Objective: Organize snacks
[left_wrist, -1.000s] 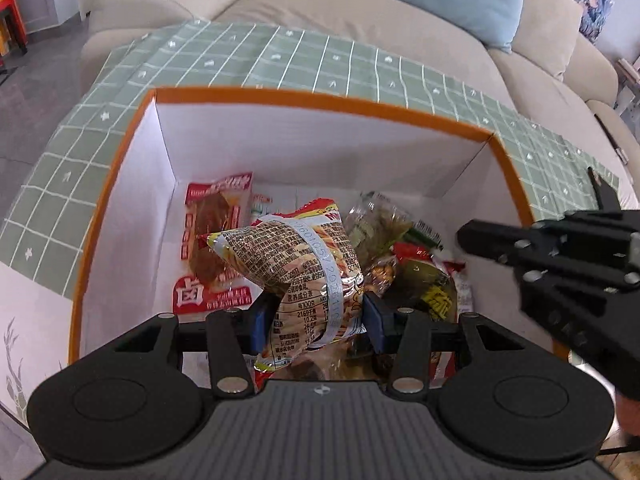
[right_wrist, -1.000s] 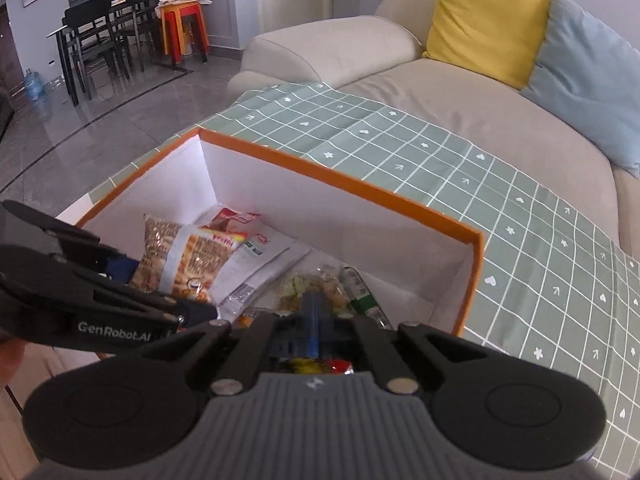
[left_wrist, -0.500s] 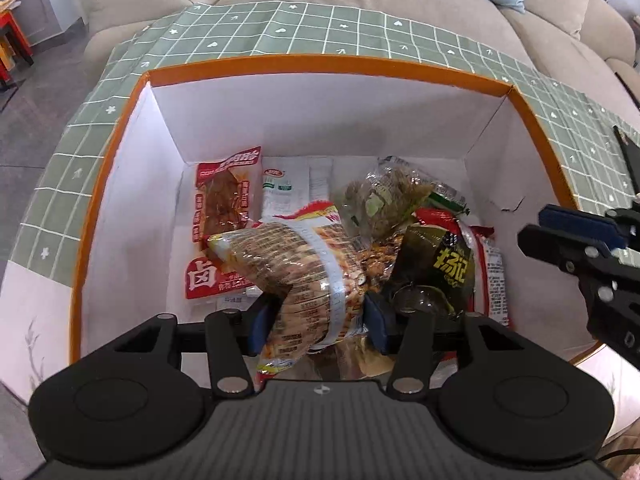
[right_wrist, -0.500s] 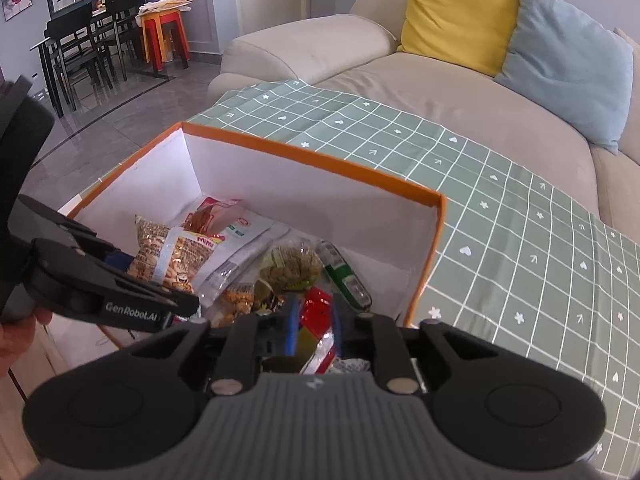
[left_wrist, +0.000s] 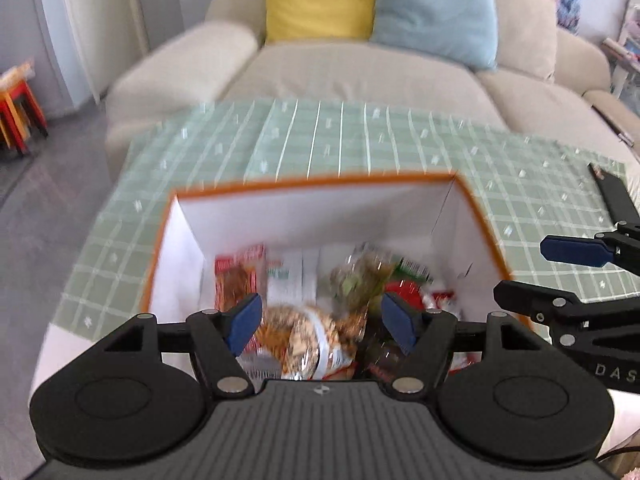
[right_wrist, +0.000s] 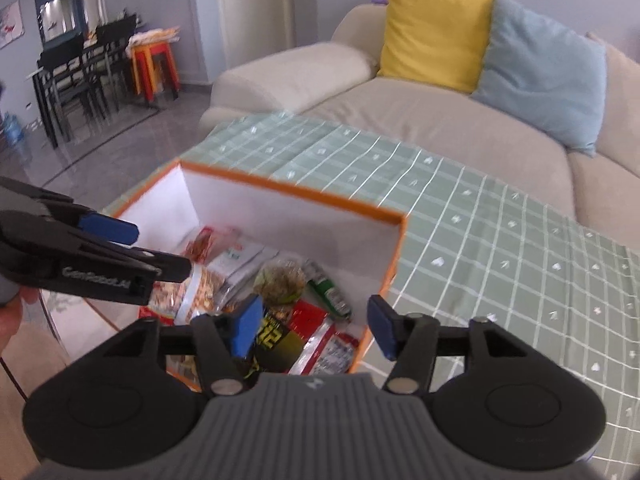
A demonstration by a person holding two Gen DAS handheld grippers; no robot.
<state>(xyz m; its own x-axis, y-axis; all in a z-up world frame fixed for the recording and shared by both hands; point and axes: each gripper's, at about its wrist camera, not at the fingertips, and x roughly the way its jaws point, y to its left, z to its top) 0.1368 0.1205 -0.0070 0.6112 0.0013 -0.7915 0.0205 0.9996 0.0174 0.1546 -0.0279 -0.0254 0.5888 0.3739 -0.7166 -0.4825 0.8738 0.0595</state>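
- In our left-hand view, our left gripper [left_wrist: 322,322] hangs over the orange-rimmed box [left_wrist: 320,179], its blue pads spread wide; the jaws have just been opening, and nothing is pinched between them.
- Just below those pads lies the peanut packet [left_wrist: 308,338], loose in the near left part of the box and touching neither pad.
- Behind it we see a red snack packet [left_wrist: 236,276] against the left wall, and a clear bag of greenish snacks [left_wrist: 356,280] toward the middle.
- In our right-hand view, our right gripper [right_wrist: 316,328] hovers above the box's near right corner; its jaws have just been opening and stand apart, empty.
- Under it rest a black-and-yellow packet [right_wrist: 276,338] and a green packet [right_wrist: 330,292].
- The box sits on a green checked cloth [right_wrist: 480,232].
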